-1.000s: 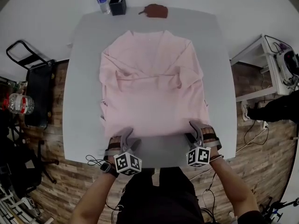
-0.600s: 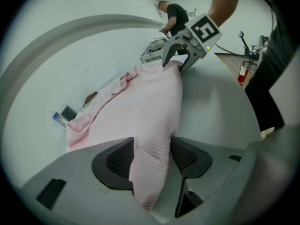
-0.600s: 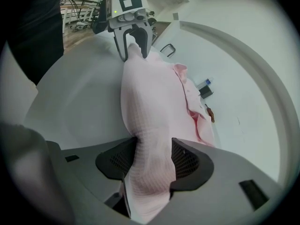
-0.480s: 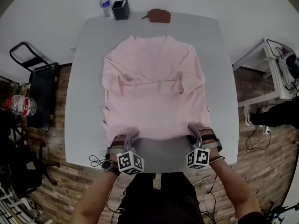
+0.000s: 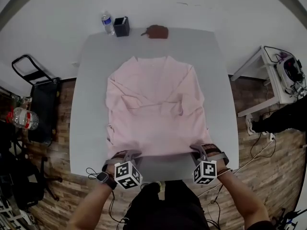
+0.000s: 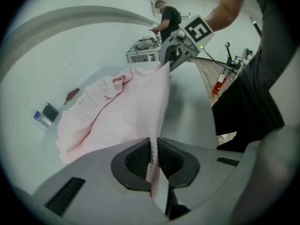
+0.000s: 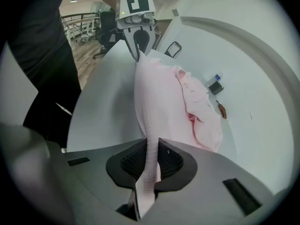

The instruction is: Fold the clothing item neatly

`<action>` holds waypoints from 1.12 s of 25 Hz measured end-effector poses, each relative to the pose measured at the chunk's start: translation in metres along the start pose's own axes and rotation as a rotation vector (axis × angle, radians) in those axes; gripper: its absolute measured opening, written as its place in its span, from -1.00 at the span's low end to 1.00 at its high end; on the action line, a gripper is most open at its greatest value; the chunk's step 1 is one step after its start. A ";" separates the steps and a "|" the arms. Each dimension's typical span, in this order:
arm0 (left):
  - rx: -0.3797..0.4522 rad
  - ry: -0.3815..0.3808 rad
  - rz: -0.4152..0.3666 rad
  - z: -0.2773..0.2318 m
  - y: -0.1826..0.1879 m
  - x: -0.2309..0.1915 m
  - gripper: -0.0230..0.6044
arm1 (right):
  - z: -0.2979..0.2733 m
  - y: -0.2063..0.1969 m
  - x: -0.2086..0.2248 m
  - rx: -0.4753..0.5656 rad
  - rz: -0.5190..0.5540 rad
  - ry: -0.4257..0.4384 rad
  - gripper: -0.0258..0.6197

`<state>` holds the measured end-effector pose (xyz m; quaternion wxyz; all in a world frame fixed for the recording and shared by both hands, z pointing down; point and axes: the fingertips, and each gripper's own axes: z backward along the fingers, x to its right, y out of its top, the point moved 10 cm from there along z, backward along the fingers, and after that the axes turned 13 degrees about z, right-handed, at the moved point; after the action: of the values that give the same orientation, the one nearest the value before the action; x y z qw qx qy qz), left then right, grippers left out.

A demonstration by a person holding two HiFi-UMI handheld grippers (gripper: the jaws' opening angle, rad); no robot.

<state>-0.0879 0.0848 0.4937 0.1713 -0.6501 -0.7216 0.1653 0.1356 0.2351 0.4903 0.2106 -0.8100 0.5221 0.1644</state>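
Head view, clock read from table centre, 12 at the far edge.

Pink shirt (image 5: 156, 109) lies spread over the middle of the grey table (image 5: 88, 104), collar toward 12, sleeves folded in across the front. Its near hem (image 5: 160, 152) is at 6.

Left gripper (image 5: 125, 153) at 7: jaws together, pads pinching a thin fold of the hem (the cloth passes straight down between them in the left gripper view).

Right gripper (image 5: 204, 150) at 5: jaws closing, hem between them, pads pressing the fabric on both sides in the right gripper view.

Hem runs taut from one gripper to the other.

Far edge: water bottle (image 5: 106, 23) and black holder (image 5: 121, 27) side by side at 11, brown pouch (image 5: 156, 31) at 12, all clear of the shirt.
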 end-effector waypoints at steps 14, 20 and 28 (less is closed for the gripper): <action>-0.187 -0.380 -0.050 0.112 0.026 0.049 -0.85 | 0.121 0.030 -0.020 0.065 -0.072 0.279 -0.78; -0.190 -0.435 -0.083 0.145 0.053 0.007 -0.85 | 0.144 0.037 0.044 0.110 -0.053 0.295 -0.78; -0.243 -0.447 0.019 0.101 0.105 -0.131 -0.85 | 0.064 0.014 0.173 0.089 -0.040 0.301 -0.78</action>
<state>-0.0292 -0.0366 0.3513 -0.0734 -0.6198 -0.7501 0.2186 0.1889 0.1287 0.3492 0.1690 -0.8255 0.5384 0.0136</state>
